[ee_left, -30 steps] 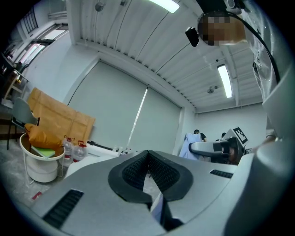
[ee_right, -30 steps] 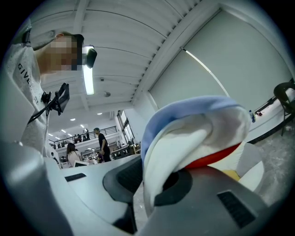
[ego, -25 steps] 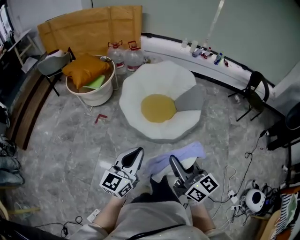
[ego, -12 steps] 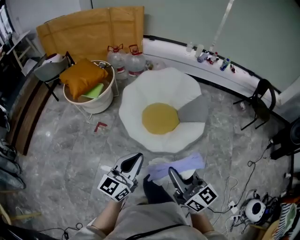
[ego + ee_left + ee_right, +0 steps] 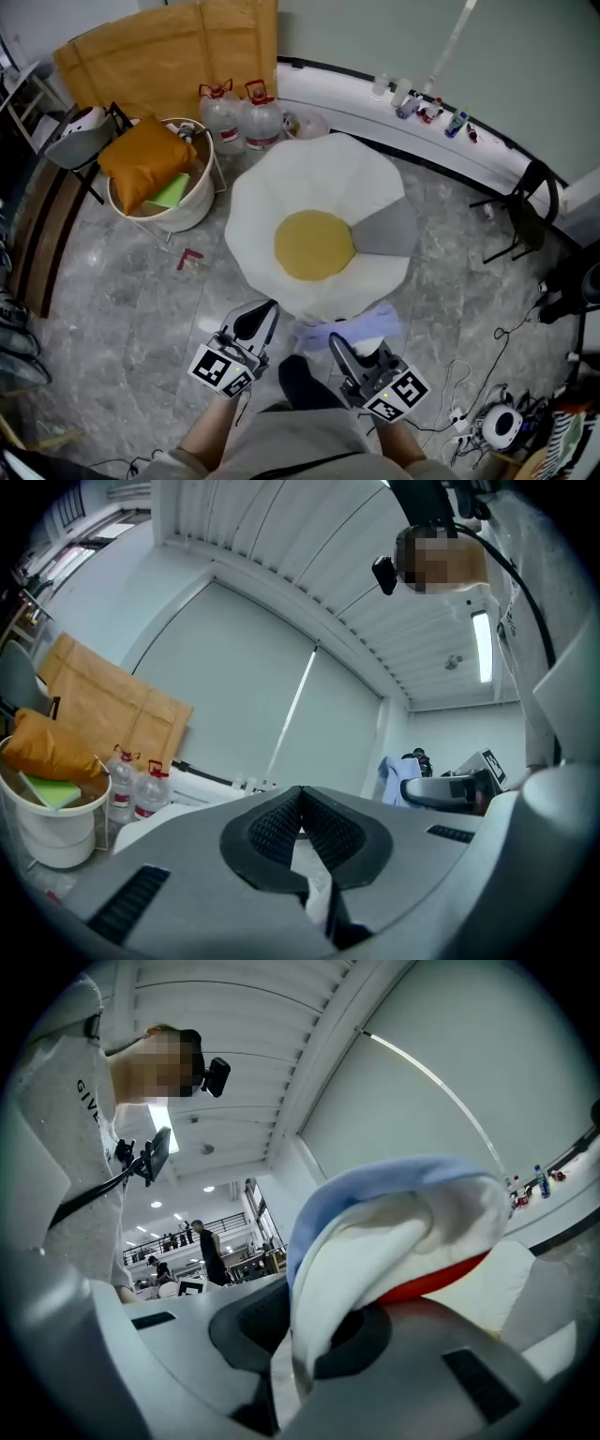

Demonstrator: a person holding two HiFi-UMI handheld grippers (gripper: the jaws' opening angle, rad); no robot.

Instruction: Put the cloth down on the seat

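The cloth (image 5: 349, 328), pale lilac with a white inner side, is held in the air between the two grippers, just at the near edge of the seat (image 5: 281, 192), and is not yet laid on it. It is gripped at two places, probably so that it hangs spread and is not dragged on the floor (image 5: 122, 309). One edge is pinched by the left gripper (image 5: 265, 315), whose fingers (image 5: 265, 832) are closed with a white strip of fabric caught low between them. The right gripper (image 5: 339, 349) is clamped on a thicker fold, which bulges up over its fingers (image 5: 251, 1330). The yellow centre (image 5: 314, 245) of the seat lies ahead, so it is judged that the cloth must be carried forward before it is released. A basket (image 5: 183, 211) with an orange cushion is seen well apart at the left.
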